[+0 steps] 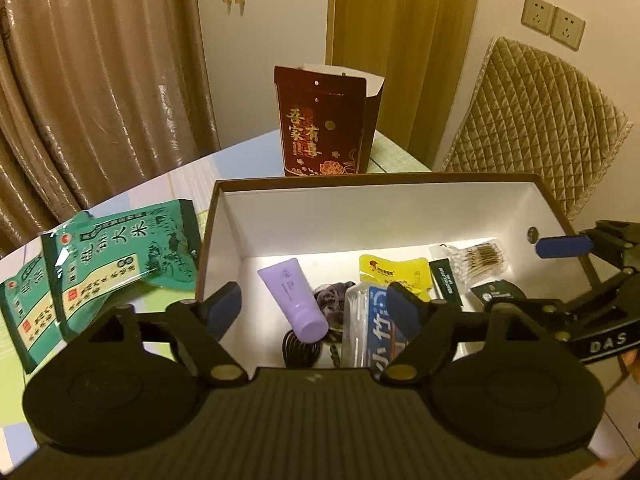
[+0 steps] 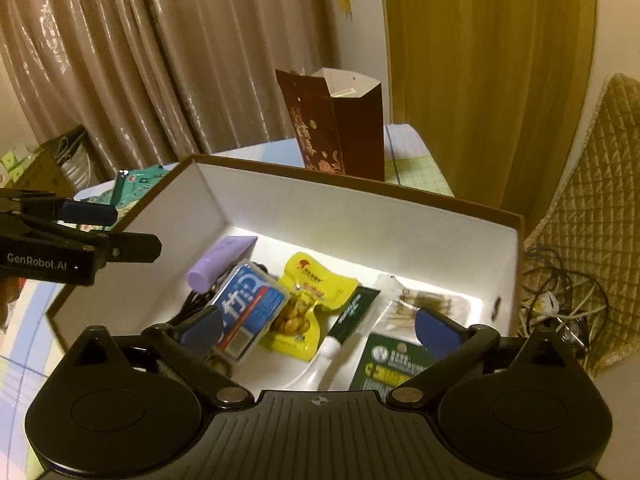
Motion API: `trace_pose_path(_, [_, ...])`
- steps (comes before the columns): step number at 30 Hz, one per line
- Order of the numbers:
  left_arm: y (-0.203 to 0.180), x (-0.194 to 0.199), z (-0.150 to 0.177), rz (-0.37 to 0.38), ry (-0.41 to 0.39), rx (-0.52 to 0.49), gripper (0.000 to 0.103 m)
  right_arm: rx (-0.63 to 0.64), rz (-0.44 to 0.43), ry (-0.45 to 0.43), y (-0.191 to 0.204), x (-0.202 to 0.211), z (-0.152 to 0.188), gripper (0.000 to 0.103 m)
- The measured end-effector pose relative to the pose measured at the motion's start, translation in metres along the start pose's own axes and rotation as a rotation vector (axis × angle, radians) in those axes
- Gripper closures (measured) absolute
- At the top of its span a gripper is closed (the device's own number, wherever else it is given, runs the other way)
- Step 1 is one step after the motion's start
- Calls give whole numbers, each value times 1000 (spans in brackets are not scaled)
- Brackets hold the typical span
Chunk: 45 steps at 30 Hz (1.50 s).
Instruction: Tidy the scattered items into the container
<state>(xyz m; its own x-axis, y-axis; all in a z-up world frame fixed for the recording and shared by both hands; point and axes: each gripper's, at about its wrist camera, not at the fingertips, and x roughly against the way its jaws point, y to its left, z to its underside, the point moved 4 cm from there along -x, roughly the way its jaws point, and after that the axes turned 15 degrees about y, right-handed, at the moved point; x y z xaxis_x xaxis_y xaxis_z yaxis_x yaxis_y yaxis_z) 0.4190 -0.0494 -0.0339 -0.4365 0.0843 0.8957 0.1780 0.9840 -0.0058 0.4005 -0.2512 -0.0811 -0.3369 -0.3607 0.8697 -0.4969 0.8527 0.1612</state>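
Observation:
A brown box with a white inside [image 1: 360,212] [image 2: 360,216] holds a purple tube [image 1: 294,296] [image 2: 218,266], a blue floss case [image 1: 382,328] [image 2: 248,310], a yellow snack pouch [image 1: 394,276] [image 2: 310,300], a dark hair tie [image 1: 334,300], a green-and-white tube [image 2: 346,328], cotton swabs [image 1: 478,260] [image 2: 428,304] and a green card pack [image 2: 390,364]. My left gripper [image 1: 316,308] is open and empty above the box's near left side. My right gripper [image 2: 320,330] is open and empty above the box's near side. Two green rice packs [image 1: 120,264] lie on the table left of the box.
A dark red gift bag [image 1: 326,120] [image 2: 340,128] stands behind the box. A quilted chair back [image 1: 532,120] is at the right, with tangled cables [image 2: 560,304] beside it. Curtains [image 1: 92,72] hang behind the table.

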Motion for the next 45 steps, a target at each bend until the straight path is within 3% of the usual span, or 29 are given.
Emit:
trace_pose_path(8, [-6,47,30,-79,-102,10,5,-10,34,-70,18,44,32,2])
trace_pose_path(20, [-21,112,82,-126,-182,43,1,-90,27,-95,40,92,74,2])
trace_pose_path(36, [-36,147,156,-88,-51,97,1,-52,98,-56,71,116,131,2])
trace_pose_path(45, [-38,153,186,-71,-19,120,1,-69,116,-37,82,120,152,2])
